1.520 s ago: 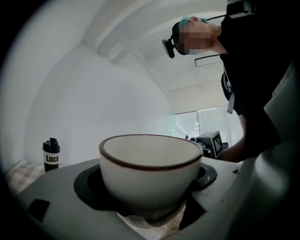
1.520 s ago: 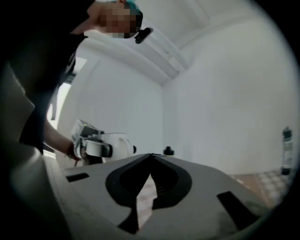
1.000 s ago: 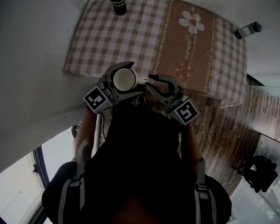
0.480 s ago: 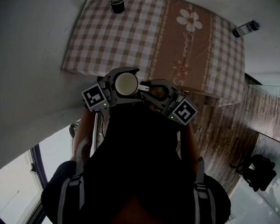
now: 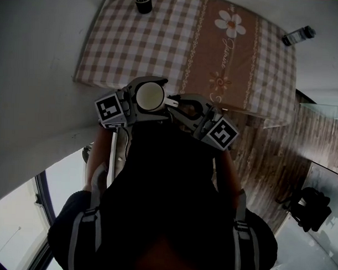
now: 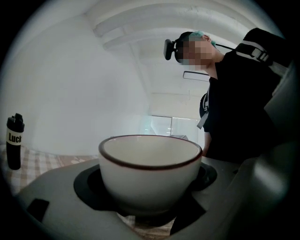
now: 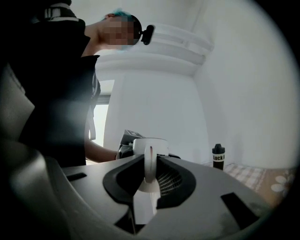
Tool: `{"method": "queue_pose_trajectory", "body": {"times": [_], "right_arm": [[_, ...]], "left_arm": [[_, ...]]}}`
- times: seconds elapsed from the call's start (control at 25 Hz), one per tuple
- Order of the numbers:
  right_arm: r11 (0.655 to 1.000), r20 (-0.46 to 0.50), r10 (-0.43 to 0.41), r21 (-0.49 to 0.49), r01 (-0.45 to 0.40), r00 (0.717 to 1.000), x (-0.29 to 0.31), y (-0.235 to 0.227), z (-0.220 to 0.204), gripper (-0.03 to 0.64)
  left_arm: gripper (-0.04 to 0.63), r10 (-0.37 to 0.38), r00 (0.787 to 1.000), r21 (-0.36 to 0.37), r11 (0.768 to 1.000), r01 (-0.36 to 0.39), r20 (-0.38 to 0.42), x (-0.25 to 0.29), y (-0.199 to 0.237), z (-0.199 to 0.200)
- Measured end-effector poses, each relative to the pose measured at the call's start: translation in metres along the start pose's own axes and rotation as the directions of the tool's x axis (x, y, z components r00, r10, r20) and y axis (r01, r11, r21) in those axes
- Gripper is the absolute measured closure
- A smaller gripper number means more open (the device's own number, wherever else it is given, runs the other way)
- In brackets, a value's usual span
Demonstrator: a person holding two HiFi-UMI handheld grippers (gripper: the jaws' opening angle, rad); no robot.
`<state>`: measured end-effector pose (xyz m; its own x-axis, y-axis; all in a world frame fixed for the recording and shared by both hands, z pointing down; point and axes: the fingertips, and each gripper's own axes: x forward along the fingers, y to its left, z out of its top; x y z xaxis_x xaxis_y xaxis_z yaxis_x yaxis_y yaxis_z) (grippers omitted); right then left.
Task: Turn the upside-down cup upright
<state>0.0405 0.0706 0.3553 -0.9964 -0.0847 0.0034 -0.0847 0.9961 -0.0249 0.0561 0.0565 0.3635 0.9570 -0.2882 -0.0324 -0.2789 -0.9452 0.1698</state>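
- Head view: the cup [image 5: 150,95] is over the near edge of the table [image 5: 161,43], and its white inside faces straight up at the camera. The flip therefore looks done.
- Head view: the left gripper [image 5: 162,98] wraps the cup's body from the table's left side. The right gripper [image 5: 171,102] comes in from the other side, with its tips at the handle [image 5: 171,101].
- Head view: I judge that what is left is to stand the cup on the table and let go with both tongs. A bottle [image 5: 142,0] stands at the table's far edge, well apart from this.
- Left gripper view: the jaws are clamped on the cup's lower wall, one on each side. The dark-lined rim lies level on top, so the mouth points up and the cup's axis is vertical.
- Left gripper view: a strip of checked cloth shows below the base. I cannot tell whether the base touches the table or hangs just above it.
- Right gripper view: the jaws are closing, and the white handle stands edge-on between them with the pads against its two sides. The cup's body is behind it, rim uppermost.
- Right gripper view: the handle sticks out level from the cup toward this gripper, along the table's near edge. With both tongs on it the cup looks steady enough to be lowered without tipping.
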Motion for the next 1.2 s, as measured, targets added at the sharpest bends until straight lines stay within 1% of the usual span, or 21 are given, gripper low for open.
{"method": "queue_pose_trajectory", "body": {"times": [0.12, 0.24, 0.28, 0.36, 0.44, 0.52, 0.6, 0.72, 0.84, 0.92, 1.04, 1.12, 1.2], "right_arm": [[1.0, 0.019, -0.02, 0.009, 0.02, 1.0, -0.001, -0.002, -0.001, 0.561], [1.0, 0.033, -0.011, 0.016, 0.01, 0.999, -0.002, -0.002, -0.003, 0.563], [1.0, 0.046, -0.004, 0.025, 0.002, 0.999, -0.003, -0.002, -0.001, 0.563], [0.998, 0.088, 0.007, 0.064, -0.013, 0.996, -0.007, -0.003, 0.004, 0.563], [0.993, 0.129, -0.004, 0.121, -0.012, 0.992, -0.014, -0.009, 0.007, 0.563], [0.987, 0.147, -0.031, 0.163, 0.007, 0.989, -0.021, -0.02, 0.008, 0.563], [0.984, 0.142, -0.053, 0.173, 0.028, 0.988, -0.024, -0.032, 0.008, 0.563], [0.986, 0.122, -0.069, 0.162, 0.049, 0.99, -0.023, -0.049, 0.008, 0.563], [0.985, 0.105, -0.114, 0.142, 0.098, 0.988, -0.02, -0.063, 0.011, 0.563], [0.98, 0.106, -0.154, 0.141, 0.138, 0.982, -0.017, -0.076, 0.015, 0.563], [0.969, 0.094, -0.224, 0.132, 0.211, 0.97, -0.006, -0.12, 0.022, 0.563], [0.957, 0.064, -0.272, 0.121, 0.263, 0.96, 0.001, -0.151, 0.024, 0.563], [0.943, 0.041, -0.319, 0.111, 0.313, 0.947, 0.001, -0.155, 0.024, 0.563]], "left_arm": [[0.172, 0.004, 1.0, 0.015, 1.0, -0.003, -0.013, 0.001, 0.002, -0.003], [0.172, -0.003, 1.0, 0.035, 0.999, 0.004, -0.029, 0.002, 0.002, -0.003], [0.167, -0.006, 1.0, 0.046, 0.999, 0.007, -0.024, 0.002, 0.001, 0.001], [0.166, -0.004, 1.0, 0.063, 0.998, 0.003, 0.013, 0.003, -0.001, 0.014], [0.166, 0.011, 0.998, 0.049, 0.999, -0.014, 0.059, -0.001, 0.002, 0.028], [0.166, 0.039, 0.996, 0.032, 0.999, -0.042, 0.082, -0.008, 0.013, 0.036], [0.175, 0.063, 0.994, 0.039, 0.997, -0.067, 0.085, -0.013, 0.025, 0.04], [0.184, 0.098, 0.993, 0.05, 0.994, -0.102, 0.072, -0.014, 0.043, 0.038], [0.186, 0.145, 0.987, 0.047, 0.988, -0.148, 0.072, -0.007, 0.059, 0.032], [0.186, 0.173, 0.984, 0.066, 0.982, -0.176, 0.044, 0.0, 0.071, 0.027], [0.202, 0.194, 0.981, 0.108, 0.975, -0.193, 0.005, 0.01, 0.115, 0.025], [0.209, 0.209, 0.978, 0.097, 0.973, -0.209, 0.012, 0.015, 0.147, 0.03], [0.209, 0.249, 0.968, 0.078, 0.965, -0.251, 0.03, 0.014, 0.154, 0.03]]}}
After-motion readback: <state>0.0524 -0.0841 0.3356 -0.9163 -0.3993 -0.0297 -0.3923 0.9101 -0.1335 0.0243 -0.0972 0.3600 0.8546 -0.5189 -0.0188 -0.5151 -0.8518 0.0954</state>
